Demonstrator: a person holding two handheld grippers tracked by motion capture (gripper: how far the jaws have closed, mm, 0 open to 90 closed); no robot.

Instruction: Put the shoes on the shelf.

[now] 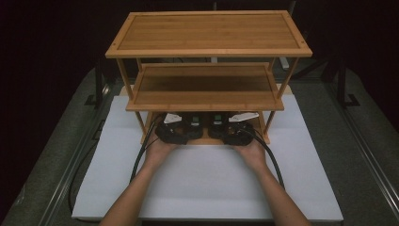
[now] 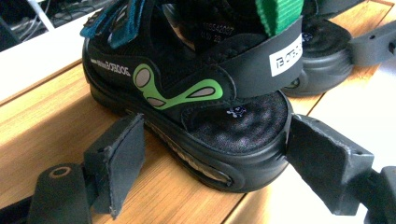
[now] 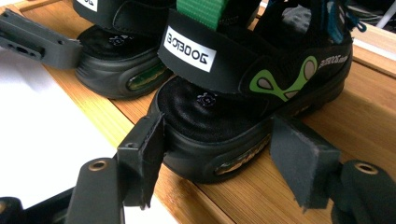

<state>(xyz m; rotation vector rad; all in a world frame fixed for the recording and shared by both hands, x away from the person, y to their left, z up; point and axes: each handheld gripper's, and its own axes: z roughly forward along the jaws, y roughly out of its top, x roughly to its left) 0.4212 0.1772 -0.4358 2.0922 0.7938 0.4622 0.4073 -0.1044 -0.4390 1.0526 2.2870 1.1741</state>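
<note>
Though spread wide, each claw (image 2: 205,163) (image 3: 224,158) around a black sandal's (image 2: 196,98) (image 3: 243,88) heel.

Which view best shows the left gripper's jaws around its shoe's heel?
The left gripper view: the left gripper has its jaws spread either side of the shoe heel. The high view shows it mostly hidden under the shelf. The right gripper view shows one jaw by that heel.
</note>
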